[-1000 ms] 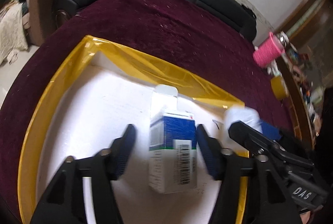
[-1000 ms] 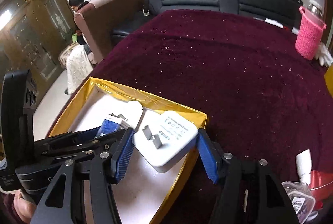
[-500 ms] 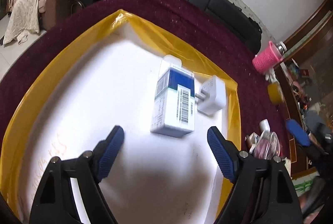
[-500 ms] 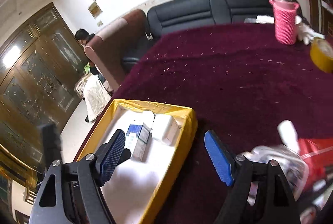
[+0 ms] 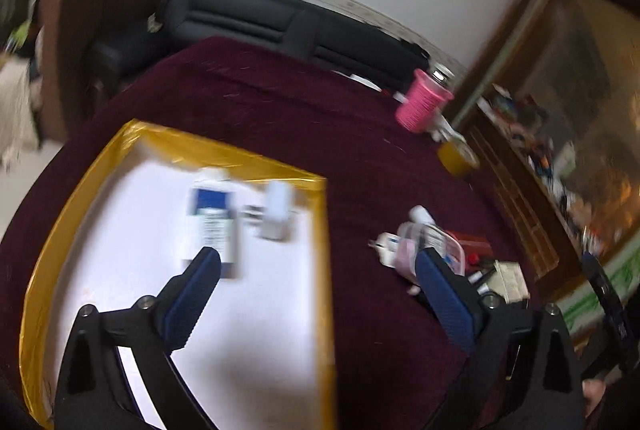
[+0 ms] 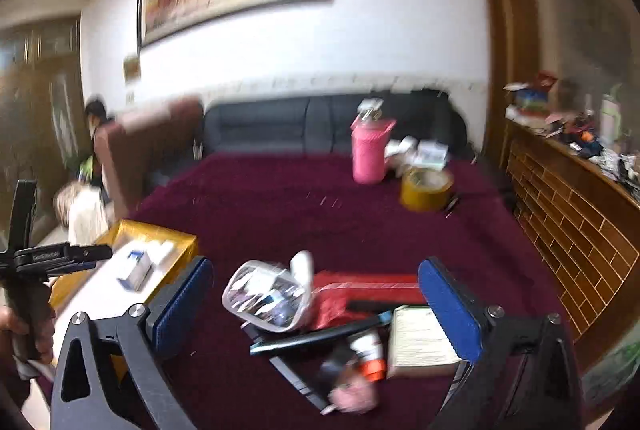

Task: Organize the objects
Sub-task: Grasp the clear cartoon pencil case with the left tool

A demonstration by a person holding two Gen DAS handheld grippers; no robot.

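A yellow-rimmed white tray (image 5: pixel 324 250) lies on the maroon cloth and holds a blue-and-white box (image 5: pixel 212 218) and a white charger plug (image 5: pixel 276 210); the tray also shows in the right wrist view (image 6: pixel 176 250). My left gripper (image 5: pixel 316 298) is open and empty, above the tray's right edge. My right gripper (image 6: pixel 316 306) is open and empty over a pile of loose items: a clear plastic pouch (image 6: pixel 264 298), a red packet (image 6: pixel 360 294), a white booklet (image 6: pixel 420 342), a small tube (image 6: pixel 368 350). The pile also shows in the left wrist view (image 5: pixel 432 250).
A pink bottle holder (image 6: pixel 370 154) and a roll of yellow tape (image 6: pixel 426 188) stand at the far side of the cloth. A black sofa (image 6: pixel 320 122) lies behind. A wooden cabinet (image 6: pixel 572 214) with clutter runs along the right.
Both grippers have pulled back and swung right. The right gripper let go of the white charger, which now lies in the tray beside the box, and now looks at the pile.
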